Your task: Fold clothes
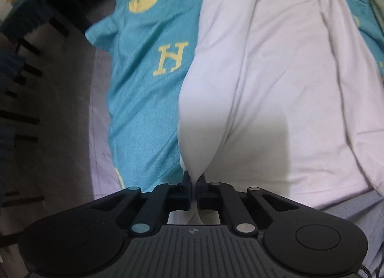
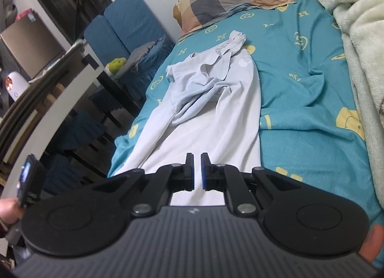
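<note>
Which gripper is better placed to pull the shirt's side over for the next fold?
Left. The left gripper is shut on a pinch of the shirt at its edge. The right gripper is shut with nothing visibly between its fingers, above the shirt's middle.

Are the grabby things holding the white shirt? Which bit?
The left hand-held gripper pinches a fold at the white shirt's edge. The right hand-held gripper is shut above the shirt, seemingly holding nothing.
</note>
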Action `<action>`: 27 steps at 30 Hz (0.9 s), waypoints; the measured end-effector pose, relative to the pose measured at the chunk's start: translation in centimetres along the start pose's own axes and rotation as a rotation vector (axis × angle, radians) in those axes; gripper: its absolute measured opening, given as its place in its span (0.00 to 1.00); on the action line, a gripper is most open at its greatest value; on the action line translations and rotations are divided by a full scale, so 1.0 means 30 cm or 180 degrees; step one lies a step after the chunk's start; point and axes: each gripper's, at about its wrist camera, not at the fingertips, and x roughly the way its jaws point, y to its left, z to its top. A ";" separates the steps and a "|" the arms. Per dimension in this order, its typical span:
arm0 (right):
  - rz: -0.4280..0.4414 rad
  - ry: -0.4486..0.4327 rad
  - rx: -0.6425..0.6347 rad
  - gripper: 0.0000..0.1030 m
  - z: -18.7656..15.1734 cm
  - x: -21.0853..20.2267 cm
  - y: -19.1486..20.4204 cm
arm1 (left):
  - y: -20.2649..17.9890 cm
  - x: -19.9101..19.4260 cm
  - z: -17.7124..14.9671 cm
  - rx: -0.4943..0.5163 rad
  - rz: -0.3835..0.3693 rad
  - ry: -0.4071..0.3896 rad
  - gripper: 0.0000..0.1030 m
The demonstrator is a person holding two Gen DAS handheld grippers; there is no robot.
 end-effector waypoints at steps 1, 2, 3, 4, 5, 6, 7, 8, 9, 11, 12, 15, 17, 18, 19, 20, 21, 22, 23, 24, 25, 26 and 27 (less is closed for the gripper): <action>0.0001 -0.0020 0.0012 0.09 0.000 -0.007 -0.002 | -0.012 -0.042 -0.006 0.0019 -0.0030 -0.0056 0.04; -0.0012 -0.0065 0.0022 0.09 0.002 -0.015 -0.004 | -0.030 -0.094 -0.011 0.0031 -0.0094 -0.0133 0.04; -0.0025 -0.0110 0.0033 0.09 0.003 -0.022 -0.006 | -0.050 -0.148 -0.012 0.0025 -0.0183 -0.0209 0.04; -0.0036 -0.0138 0.0058 0.09 0.004 -0.025 -0.010 | -0.072 -0.202 -0.012 0.0021 -0.0270 -0.0289 0.04; -0.0047 -0.0164 0.0083 0.09 0.005 -0.027 -0.015 | -0.105 -0.249 -0.013 0.0024 -0.0351 -0.0381 0.04; -0.0065 -0.0152 0.0115 0.09 0.007 -0.024 -0.022 | -0.138 -0.278 -0.015 0.0024 -0.0423 -0.0447 0.04; -0.0083 -0.0139 0.0147 0.09 0.009 -0.021 -0.029 | -0.172 -0.308 -0.017 0.0025 -0.0494 -0.0513 0.04; -0.0088 -0.0118 0.0176 0.09 0.008 -0.017 -0.035 | -0.205 -0.337 -0.019 0.0026 -0.0566 -0.0578 0.04; -0.0093 -0.0096 0.0205 0.09 0.008 -0.013 -0.042 | -0.238 -0.359 -0.023 0.0026 -0.0634 -0.0632 0.04; -0.0142 -0.0077 0.0219 0.09 0.006 -0.009 -0.048 | -0.302 -0.339 -0.040 0.0019 -0.0741 -0.0632 0.05; -0.0157 -0.0074 0.0221 0.09 0.005 -0.010 -0.050 | -0.335 -0.315 -0.047 0.0013 -0.0791 -0.0620 0.05; -0.0178 -0.0025 0.0215 0.09 -0.001 -0.007 -0.051 | -0.417 -0.196 -0.063 -0.0014 -0.0955 -0.0491 0.10; -0.0202 0.0046 0.0193 0.09 -0.006 0.000 -0.050 | -0.435 -0.112 -0.077 0.0004 -0.0991 -0.0409 0.18; -0.0215 0.0082 0.0182 0.09 -0.009 0.004 -0.049 | -0.430 -0.091 -0.081 0.0000 -0.0999 -0.0394 0.21; -0.0236 0.0138 0.0160 0.09 -0.012 0.008 -0.046 | -0.408 -0.068 -0.074 -0.0018 -0.1038 -0.0397 0.25; -0.0257 0.0213 0.0127 0.09 -0.015 0.015 -0.043 | -0.383 -0.065 -0.076 -0.0046 -0.1085 -0.0430 0.28; -0.0278 0.0289 0.0094 0.09 -0.018 0.022 -0.040 | -0.357 -0.079 -0.085 -0.0080 -0.1121 -0.0485 0.39; -0.0312 0.0384 0.0061 0.09 -0.023 0.033 -0.037 | -0.326 -0.100 -0.095 -0.0118 -0.1165 -0.0561 0.52; -0.0347 0.0479 0.0029 0.09 -0.028 0.045 -0.034 | -0.292 -0.121 -0.103 -0.0158 -0.1209 -0.0639 0.59; -0.0373 0.0579 0.0031 0.10 -0.030 0.059 -0.036 | -0.251 -0.138 -0.110 -0.0215 -0.1252 -0.0728 0.69; -0.0387 0.0665 0.0078 0.14 -0.033 0.073 -0.045 | -0.215 -0.149 -0.116 -0.0297 -0.1267 -0.0814 0.75; -0.0401 0.0751 0.0125 0.25 -0.037 0.088 -0.053 | -0.179 -0.151 -0.118 -0.0401 -0.1266 -0.0879 0.77; -0.0416 0.0837 0.0172 0.34 -0.040 0.102 -0.061 | -0.147 -0.142 -0.108 -0.0524 -0.1267 -0.0899 0.78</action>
